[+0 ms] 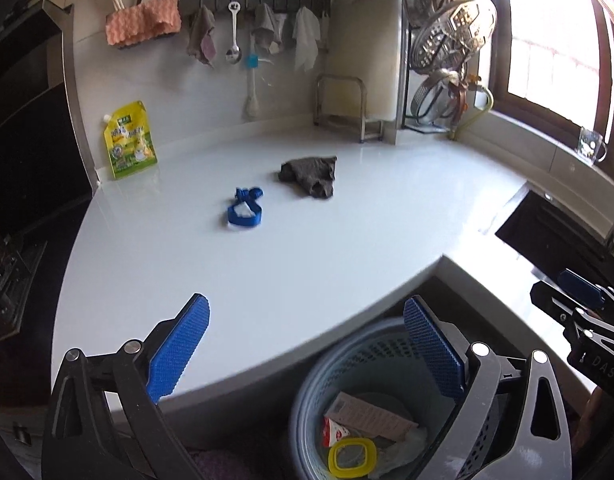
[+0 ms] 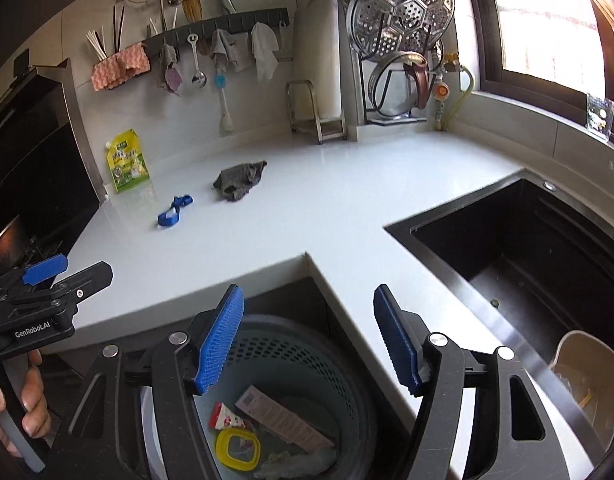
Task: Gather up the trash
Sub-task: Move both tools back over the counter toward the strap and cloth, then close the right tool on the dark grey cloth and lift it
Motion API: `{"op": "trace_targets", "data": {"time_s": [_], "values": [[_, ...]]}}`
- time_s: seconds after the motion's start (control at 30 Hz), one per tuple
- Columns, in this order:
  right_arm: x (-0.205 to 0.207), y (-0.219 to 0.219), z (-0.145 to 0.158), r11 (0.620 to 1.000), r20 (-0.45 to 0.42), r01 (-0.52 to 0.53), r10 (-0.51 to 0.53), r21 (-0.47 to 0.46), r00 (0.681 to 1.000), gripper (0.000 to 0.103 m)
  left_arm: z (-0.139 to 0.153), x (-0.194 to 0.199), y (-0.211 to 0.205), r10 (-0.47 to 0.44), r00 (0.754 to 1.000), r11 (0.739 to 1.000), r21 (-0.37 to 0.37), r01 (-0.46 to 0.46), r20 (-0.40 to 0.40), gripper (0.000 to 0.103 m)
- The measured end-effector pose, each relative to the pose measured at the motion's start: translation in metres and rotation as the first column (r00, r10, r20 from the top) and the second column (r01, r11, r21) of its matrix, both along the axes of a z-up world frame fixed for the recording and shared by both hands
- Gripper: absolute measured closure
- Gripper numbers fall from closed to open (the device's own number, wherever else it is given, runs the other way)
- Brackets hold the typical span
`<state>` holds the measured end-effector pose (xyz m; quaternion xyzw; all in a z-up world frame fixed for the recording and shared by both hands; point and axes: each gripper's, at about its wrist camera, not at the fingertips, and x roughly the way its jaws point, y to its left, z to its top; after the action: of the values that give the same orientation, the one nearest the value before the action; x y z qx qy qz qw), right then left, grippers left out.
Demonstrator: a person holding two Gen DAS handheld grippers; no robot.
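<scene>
Left wrist view: the left hand-held gripper (image 1: pixel 307 344) is released, its blue pads spread wide with nothing between them. It hangs over the near edge of the white table (image 1: pixel 347 216), with the left pad over the table and the right pad over the perforated trash basket (image 1: pixel 347 356) below. Inside the basket lie a yellow ring lid (image 1: pixel 351 456), a red-and-white wrapper (image 1: pixel 335 432) and a pinkish carton (image 1: pixel 371 414). Ahead of the pads on the table rest a blue strap (image 1: pixel 245 209) and, just beyond and to the right of it, a crumpled grey rag (image 1: pixel 310 175). A yellow pouch (image 1: pixel 130 141) leans against the wall far ahead on the left.

Right wrist view: the right hand-held gripper (image 2: pixel 309 340) is also released and empty, directly above the basket. The black sink (image 2: pixel 547 248) lies to its right.
</scene>
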<state>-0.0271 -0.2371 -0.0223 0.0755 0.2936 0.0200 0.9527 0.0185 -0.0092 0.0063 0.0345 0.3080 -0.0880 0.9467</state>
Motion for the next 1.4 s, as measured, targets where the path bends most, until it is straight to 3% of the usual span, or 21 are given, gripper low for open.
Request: {"op": "trace_targets", "data": {"time_s": [0.17,0.43,0.57,0.67,1.0,1.23,1.4], "values": [[0.039,-0.002,0.047,1.000,0.055,-0.007,0.008,-0.021,0.998,0.034,0.046,0.036,0.013,0.004,0.998,1.000,-0.021,-0.003,0.057,0.006],[0.127,0.011,0.124,0.996,0.126,-0.081,0.083,-0.022,0.989,0.034,0.111,0.108,0.050,0.103,0.986,0.994,-0.045,-0.098,0.132,0.006],[0.170,0.026,0.149,0.992,0.160,-0.117,0.121,-0.036,0.980,0.027,0.123,0.139,0.061,0.162,0.974,0.987,-0.038,-0.158,0.158,0.006],[0.206,0.045,0.134,0.987,0.113,-0.152,0.157,-0.053,0.981,0.027,0.104,0.159,0.065,0.188,0.975,0.982,-0.027,-0.186,0.120,0.006],[0.292,0.088,0.029,0.970,-0.109,-0.240,0.234,-0.043,0.966,0.027,0.011,0.205,0.081,0.267,0.962,0.963,0.044,-0.264,-0.055,0.006],[0.331,0.107,-0.007,0.965,-0.207,-0.260,0.247,-0.038,0.947,0.027,-0.015,0.229,0.083,0.272,0.954,0.962,0.056,-0.267,-0.129,0.006],[0.347,0.118,-0.021,0.959,-0.230,-0.276,0.255,-0.062,0.939,0.027,-0.026,0.238,0.086,0.278,0.949,0.960,0.068,-0.270,-0.152,0.006]]}}
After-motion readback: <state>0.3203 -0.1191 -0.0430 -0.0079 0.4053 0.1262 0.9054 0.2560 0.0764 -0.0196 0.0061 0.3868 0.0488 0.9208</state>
